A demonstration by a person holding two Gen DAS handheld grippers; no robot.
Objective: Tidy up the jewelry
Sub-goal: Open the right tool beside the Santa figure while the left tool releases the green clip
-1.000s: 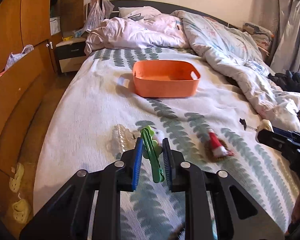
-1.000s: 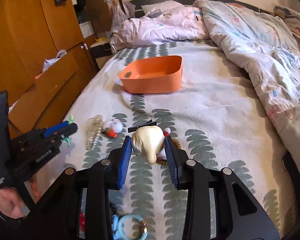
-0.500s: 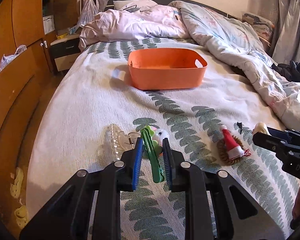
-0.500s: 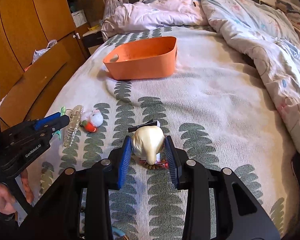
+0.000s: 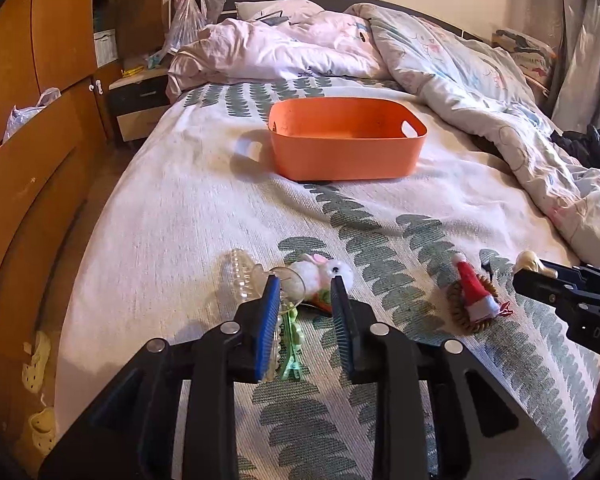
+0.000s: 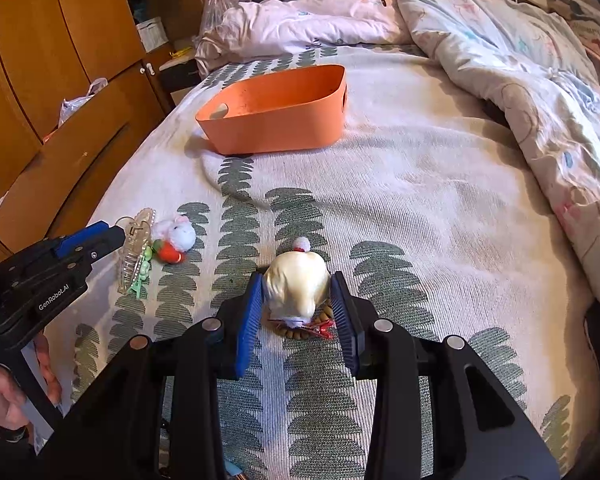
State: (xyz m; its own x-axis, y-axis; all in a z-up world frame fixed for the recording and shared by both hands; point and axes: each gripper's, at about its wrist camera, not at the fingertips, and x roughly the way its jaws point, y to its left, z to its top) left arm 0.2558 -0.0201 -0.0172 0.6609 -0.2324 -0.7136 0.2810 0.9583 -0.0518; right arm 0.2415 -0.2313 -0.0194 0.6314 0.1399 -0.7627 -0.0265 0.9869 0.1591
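Left tongs [image 5: 306,294] now parted, green clip [image 5: 290,344] apparently released

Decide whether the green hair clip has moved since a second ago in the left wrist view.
Yes. It has dropped out of the left gripper onto the bedspread, beside the clear claw clip, left of the plush bunny; the green hair clip lies flat.

left gripper [image 5: 305,300] spread apart, green hair clip [image 5: 290,346] released onto bed
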